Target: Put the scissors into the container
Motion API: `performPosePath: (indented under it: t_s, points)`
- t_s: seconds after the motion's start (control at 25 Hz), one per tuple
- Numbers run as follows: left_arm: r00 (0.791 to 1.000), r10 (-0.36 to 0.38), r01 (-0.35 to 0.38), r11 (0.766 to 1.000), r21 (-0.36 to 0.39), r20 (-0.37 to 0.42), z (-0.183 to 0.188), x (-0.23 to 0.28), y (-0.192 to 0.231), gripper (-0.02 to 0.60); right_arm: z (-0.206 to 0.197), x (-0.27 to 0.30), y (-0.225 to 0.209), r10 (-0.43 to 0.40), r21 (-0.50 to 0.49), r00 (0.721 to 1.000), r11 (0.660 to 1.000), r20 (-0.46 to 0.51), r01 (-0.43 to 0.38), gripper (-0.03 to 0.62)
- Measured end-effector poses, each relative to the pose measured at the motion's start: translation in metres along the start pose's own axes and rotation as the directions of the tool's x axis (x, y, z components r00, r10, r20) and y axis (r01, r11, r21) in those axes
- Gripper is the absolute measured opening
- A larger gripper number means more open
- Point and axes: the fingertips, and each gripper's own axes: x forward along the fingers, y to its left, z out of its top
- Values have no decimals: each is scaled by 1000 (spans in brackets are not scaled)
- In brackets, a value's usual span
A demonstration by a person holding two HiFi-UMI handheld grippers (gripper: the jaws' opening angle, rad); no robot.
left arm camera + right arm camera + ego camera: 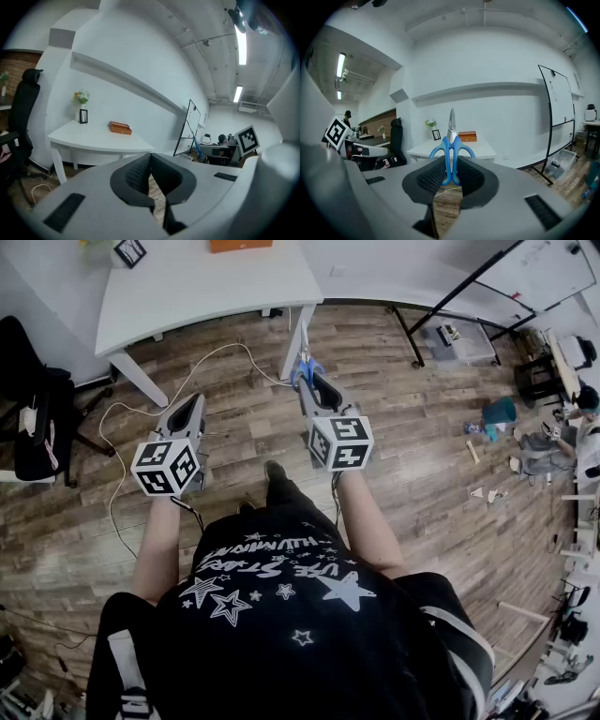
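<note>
Two hand-held grippers, carried side by side above the wooden floor (422, 456). The right gripper (451, 177) has its fingers (432, 177) closed on the blue handles of the single pair of scissors (451, 143); the blades are together and point away from the person, a hold that probably keeps the tip clear of the body and lets it lead toward the drop. The left gripper (150, 176) carries nothing; its fingers meet at the tips, with only floor showing through the slit below them, so it is presumably the spare. Beyond, well apart from both grippers, stands one white counter (93, 140); it bears one orange-brown box (120, 127), one small picture frame (83, 116) and one vase of flowers (81, 99). The box is the likeliest container, though whether it is open cannot be told; the scissors are judged to be in transit, not yet over the counter
</note>
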Motion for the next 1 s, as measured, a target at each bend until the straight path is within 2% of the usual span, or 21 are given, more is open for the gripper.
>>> performPosePath:
  t_s: [0.56,1.0]
  points:
    - [1000,-11,11,1000,-2,0,-8,-17,-4,18,-16,-10,10,0,2,1000,1000,-25,0,100]
    - [1000,-1,1,1000,-24,-6,-15,-27,29,18,-27,4,26,-13,9,999,1000,-45,13,100]
